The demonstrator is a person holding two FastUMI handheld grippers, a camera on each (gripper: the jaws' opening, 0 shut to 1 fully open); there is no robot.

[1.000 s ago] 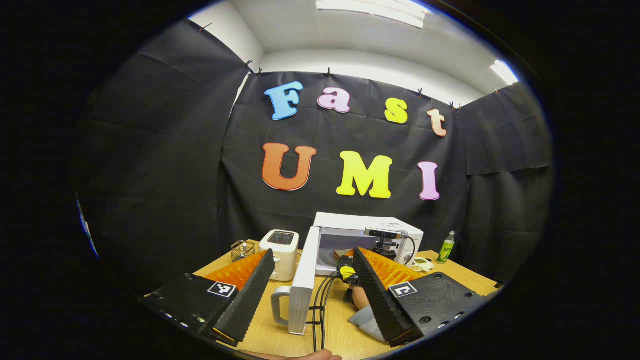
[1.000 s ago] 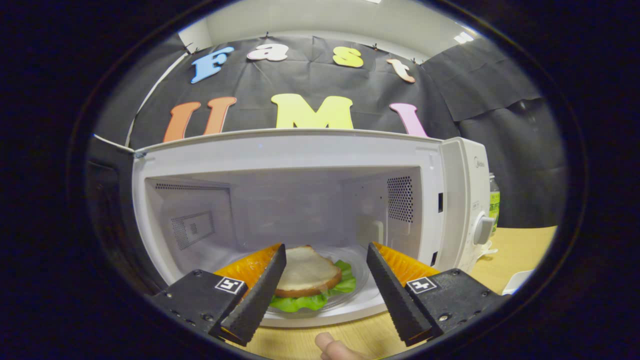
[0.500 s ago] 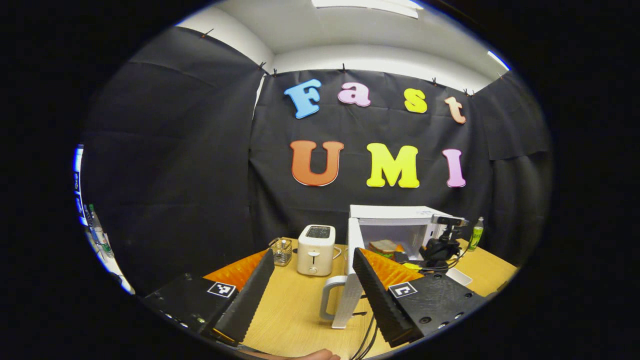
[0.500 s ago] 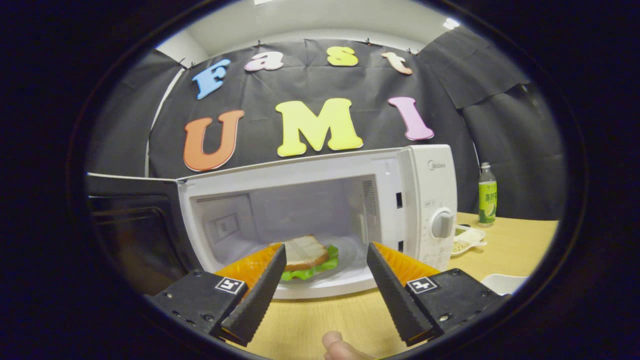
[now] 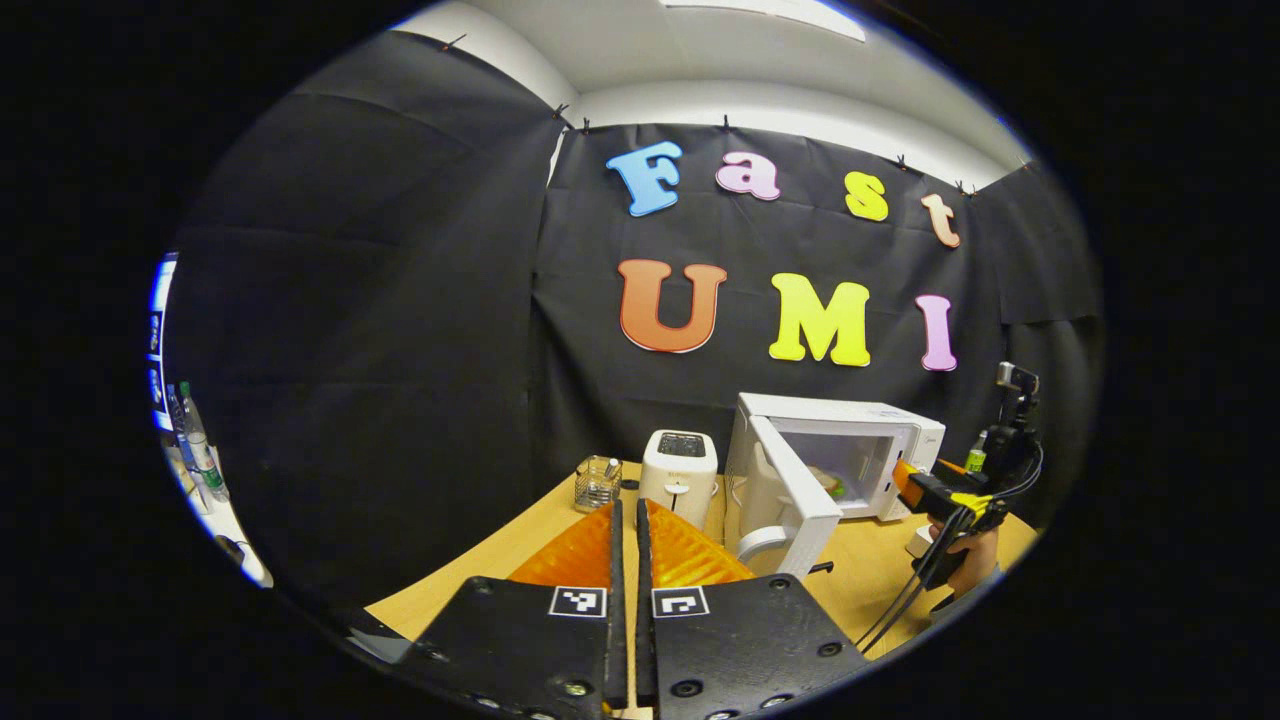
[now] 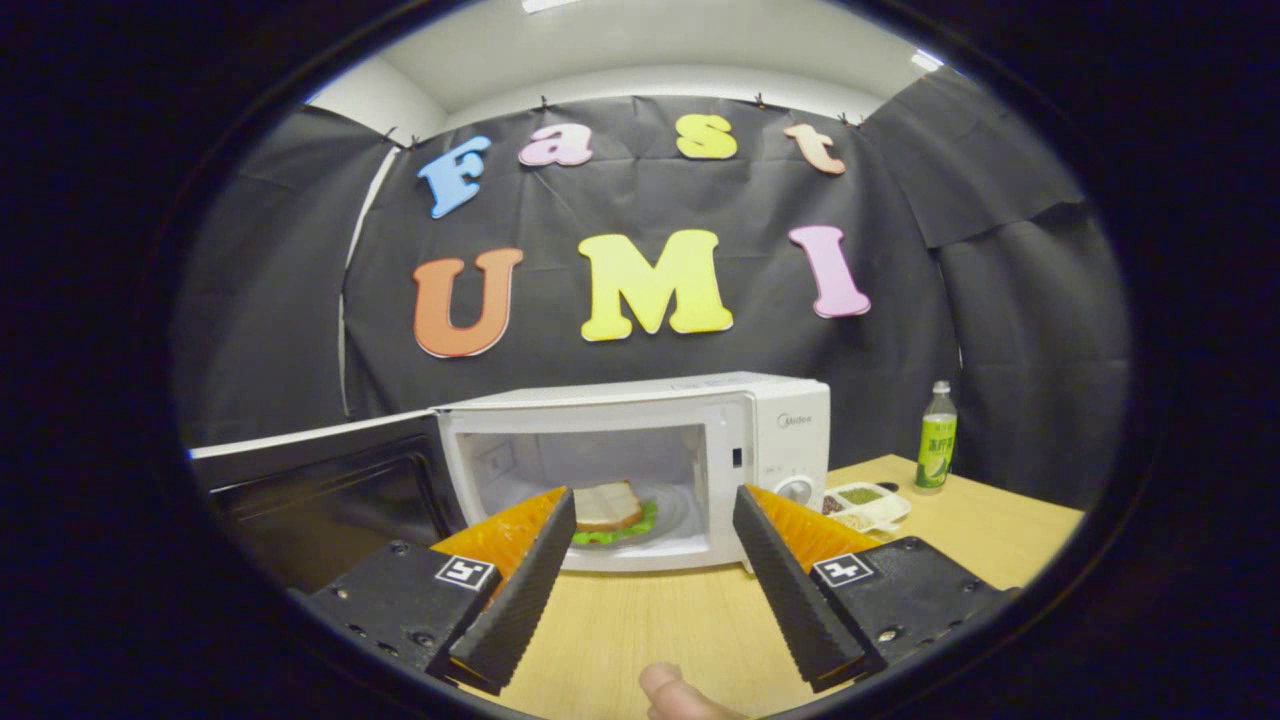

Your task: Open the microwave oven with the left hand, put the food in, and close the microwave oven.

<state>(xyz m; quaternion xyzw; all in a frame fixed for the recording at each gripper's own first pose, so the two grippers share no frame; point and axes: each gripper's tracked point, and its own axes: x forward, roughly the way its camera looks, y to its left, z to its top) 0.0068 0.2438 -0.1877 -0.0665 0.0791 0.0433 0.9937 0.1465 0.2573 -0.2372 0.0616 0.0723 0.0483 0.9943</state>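
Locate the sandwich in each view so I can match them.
Left gripper view: the sandwich is right of centre, a small patch inside the open microwave, behind the swung-out door.
Right gripper view: the sandwich is just below centre, on lettuce in the microwave cavity, seen between the tongs.
Shared landmark: the green bottle right of the microwave.

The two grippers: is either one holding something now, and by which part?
Nothing is held. The left gripper is shut on nothing; the right gripper is open, away from the sandwich in the microwave.
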